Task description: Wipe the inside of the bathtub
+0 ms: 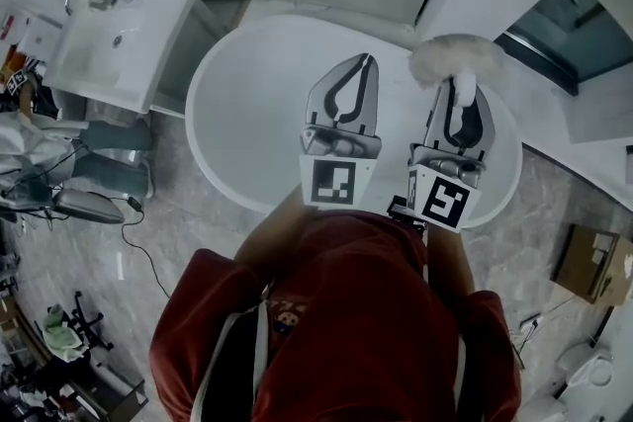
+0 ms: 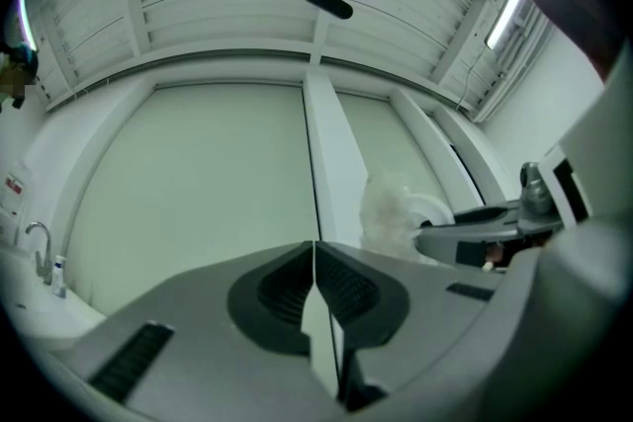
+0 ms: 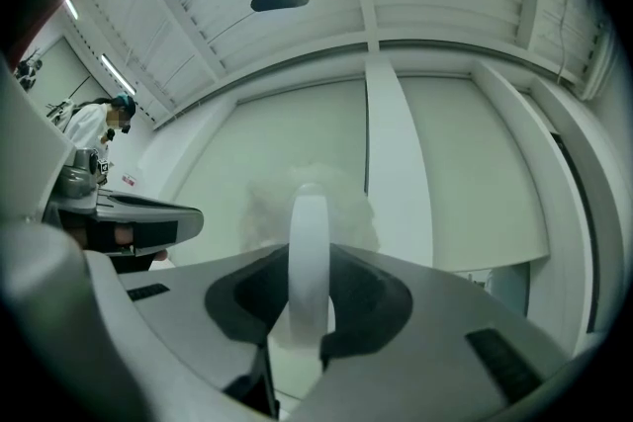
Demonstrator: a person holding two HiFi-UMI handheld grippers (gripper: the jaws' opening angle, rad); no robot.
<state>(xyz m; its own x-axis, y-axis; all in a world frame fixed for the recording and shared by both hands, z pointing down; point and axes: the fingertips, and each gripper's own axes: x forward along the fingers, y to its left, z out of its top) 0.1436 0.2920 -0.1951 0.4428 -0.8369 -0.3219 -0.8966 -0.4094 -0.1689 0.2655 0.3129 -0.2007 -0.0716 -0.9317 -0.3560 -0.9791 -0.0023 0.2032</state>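
Wiping seemingly not started: fluffy duster (image 1: 457, 59) clamped by its handle (image 3: 309, 252) in right gripper (image 1: 463, 86), at one o'clock over bathtub (image 1: 247, 104); left gripper (image 1: 367, 63) pinched closed, empty.

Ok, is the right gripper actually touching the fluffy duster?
Touching. The right gripper view shows the right gripper with both jaws clamped on the white handle of the fluffy duster.

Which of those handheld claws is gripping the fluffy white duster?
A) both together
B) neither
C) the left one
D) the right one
D: the right gripper clamps the white handle of the duster, while the left gripper is shut on nothing.
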